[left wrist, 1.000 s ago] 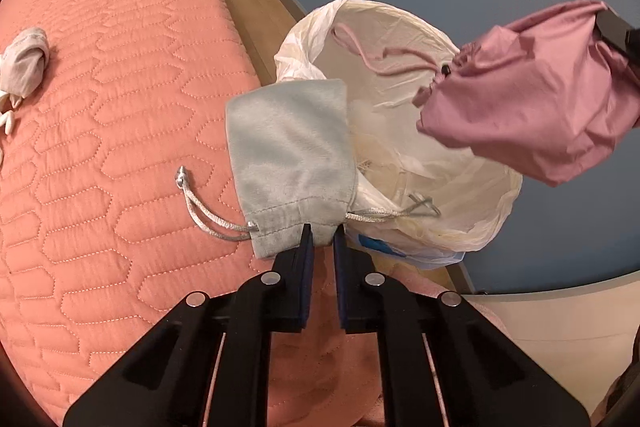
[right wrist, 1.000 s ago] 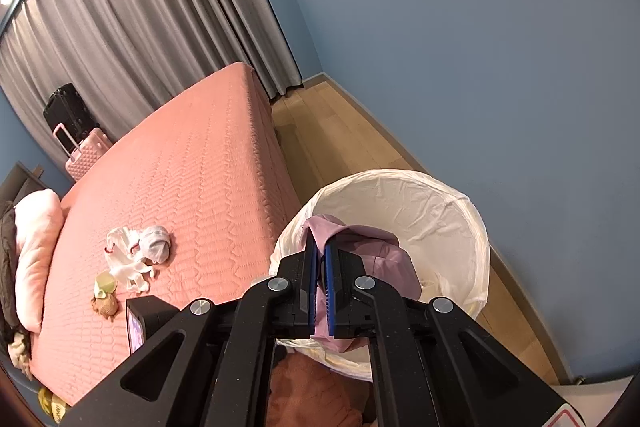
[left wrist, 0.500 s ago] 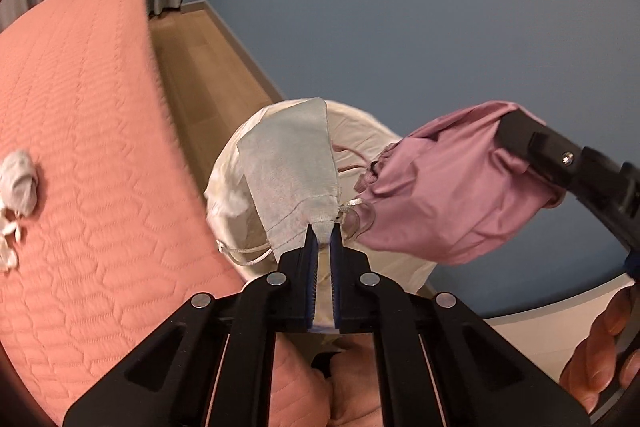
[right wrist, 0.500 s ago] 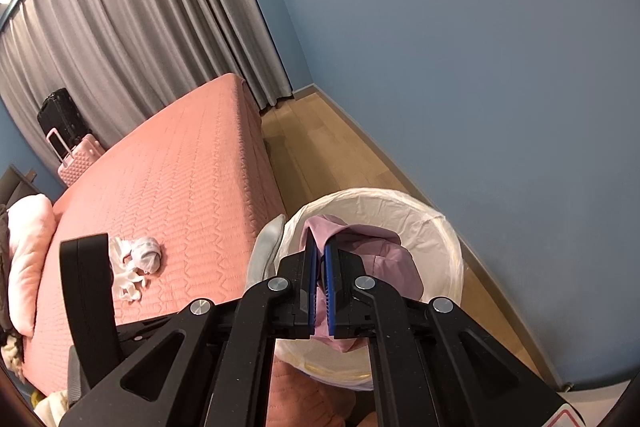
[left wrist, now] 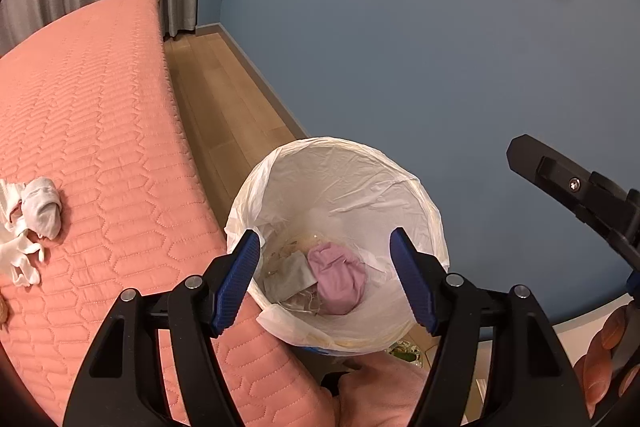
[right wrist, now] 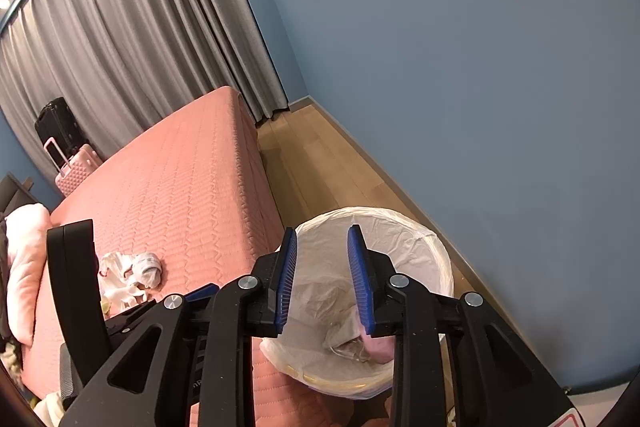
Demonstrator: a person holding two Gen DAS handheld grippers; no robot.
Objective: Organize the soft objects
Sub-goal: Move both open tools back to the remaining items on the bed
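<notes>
A white-lined bin [left wrist: 340,163] [right wrist: 424,239] stands on the floor beside the bed. At its bottom lie a pink pouch [left wrist: 338,277] [right wrist: 378,345] and a grey-green pouch [left wrist: 288,277]. My left gripper [left wrist: 326,269] hangs open above the bin, nothing between its blue pads. My right gripper [right wrist: 322,275] is open over the bin too, also with nothing in it; its black body [left wrist: 576,195] shows at the right of the left wrist view. White socks [left wrist: 38,213] [right wrist: 138,269] lie in a heap on the salmon bed [left wrist: 92,131] [right wrist: 180,187].
A blue wall runs close behind the bin, with a strip of wooden floor [left wrist: 224,99] between wall and bed. Grey curtains [right wrist: 132,31] hang at the far end, a pink suitcase [right wrist: 74,171] and a black one below them. A pale pillow [right wrist: 22,259] lies at the bed's left.
Both grippers opened and let go of their pouches, which dropped into the bin. Both grippers have risen higher above the bin.
</notes>
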